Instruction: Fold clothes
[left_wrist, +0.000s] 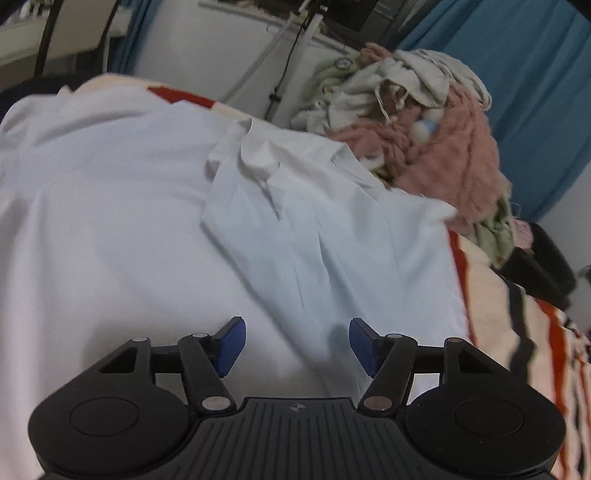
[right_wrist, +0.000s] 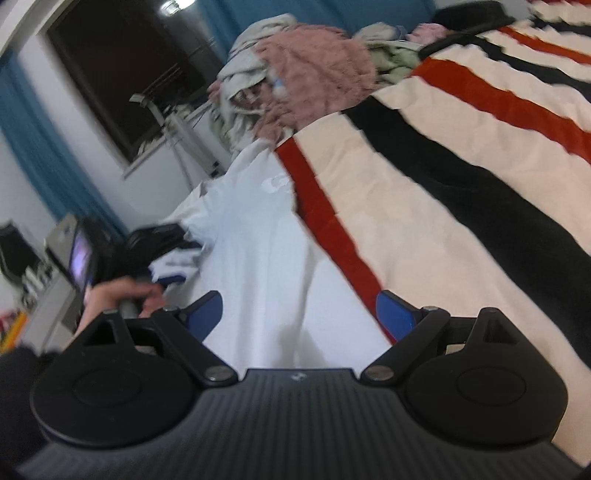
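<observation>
A white shirt (left_wrist: 147, 221) lies spread over the striped blanket (left_wrist: 517, 332), one side folded over toward its collar (left_wrist: 258, 155). My left gripper (left_wrist: 297, 343) hovers just above the shirt's near part, open, with only cloth below the blue pads (left_wrist: 231, 347). In the right wrist view the same shirt (right_wrist: 255, 240) runs away from me along a red stripe. My right gripper (right_wrist: 299, 314) stands open over the shirt's near edge, holding nothing. A hand (right_wrist: 122, 295) at the left grasps the handle of the other gripper.
A heap of unfolded clothes (left_wrist: 424, 129), pink fleece and pale garments, sits at the far end of the blanket (right_wrist: 443, 184). Blue curtains (left_wrist: 517, 74) hang behind it. A dark bag (left_wrist: 535, 266) lies at the right edge. Furniture and a screen (right_wrist: 79, 258) stand on the left.
</observation>
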